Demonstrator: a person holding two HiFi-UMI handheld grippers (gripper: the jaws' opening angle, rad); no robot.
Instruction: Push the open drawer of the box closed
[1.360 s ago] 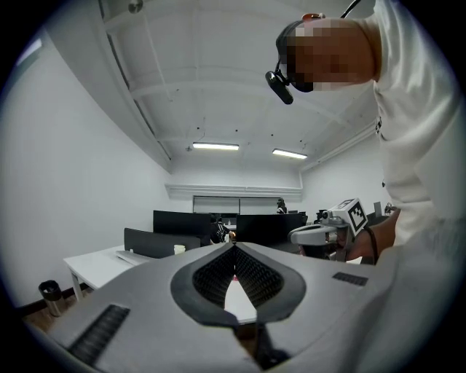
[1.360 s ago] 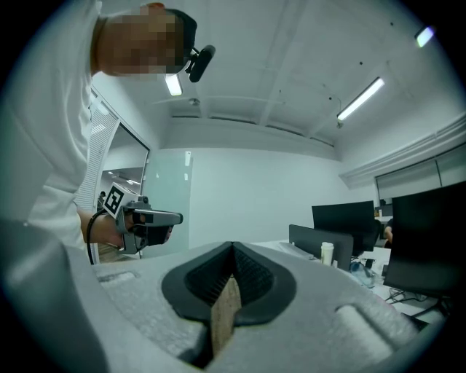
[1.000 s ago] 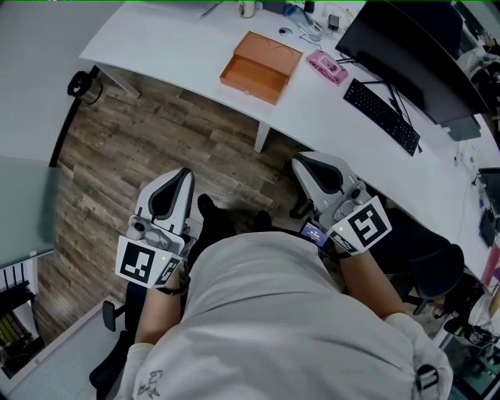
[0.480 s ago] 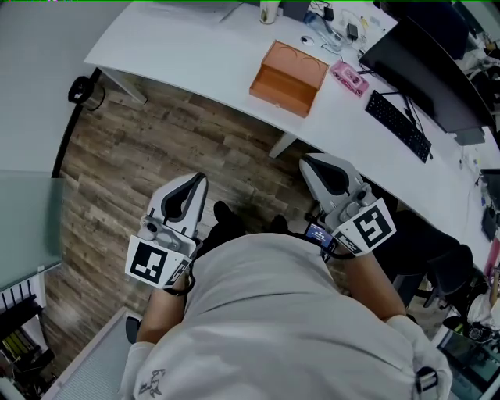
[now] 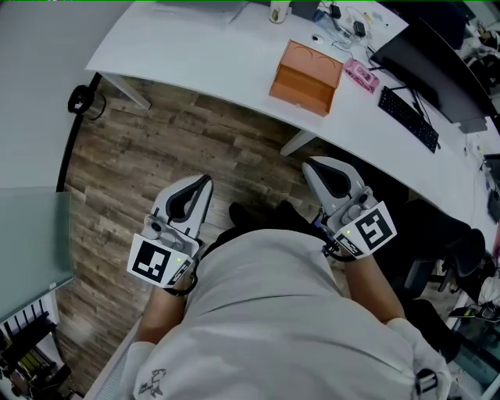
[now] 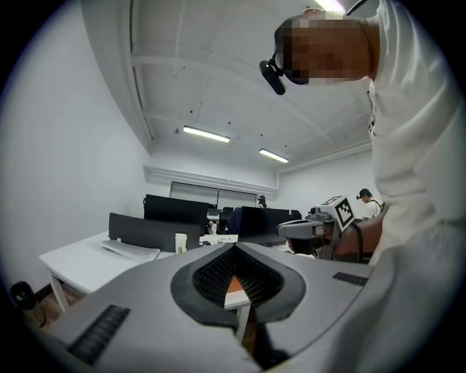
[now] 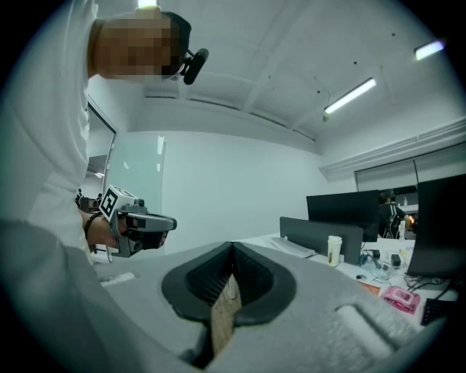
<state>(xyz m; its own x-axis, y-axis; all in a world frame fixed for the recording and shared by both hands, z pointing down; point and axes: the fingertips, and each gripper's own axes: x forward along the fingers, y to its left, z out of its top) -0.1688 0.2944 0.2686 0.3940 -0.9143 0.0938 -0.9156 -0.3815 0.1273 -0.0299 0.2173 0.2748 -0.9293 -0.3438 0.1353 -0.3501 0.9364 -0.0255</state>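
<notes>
An orange box (image 5: 307, 76) sits near the front edge of the white desk (image 5: 195, 47) in the head view; from here I cannot tell how its drawer stands. Both grippers hover over the wood floor, well short of the desk. My left gripper (image 5: 205, 182) is held at my left side, jaws together and empty. My right gripper (image 5: 313, 165) is at my right, below the desk's edge, also shut and empty. In the left gripper view a sliver of the orange box (image 6: 234, 284) shows past the closed jaws, and the right gripper (image 6: 314, 229) appears alongside.
On the desk to the right of the box lie a pink item (image 5: 362, 74), a black keyboard (image 5: 410, 117) and a monitor (image 5: 437, 62); a cup (image 5: 279, 11) stands behind. A white desk leg (image 5: 301, 141) rises from the floor ahead. A black chair (image 5: 441, 250) is at right.
I have moved toward the desk with both grippers. The box has slid right and lower in the head view. Both pairs of jaws stay shut.
</notes>
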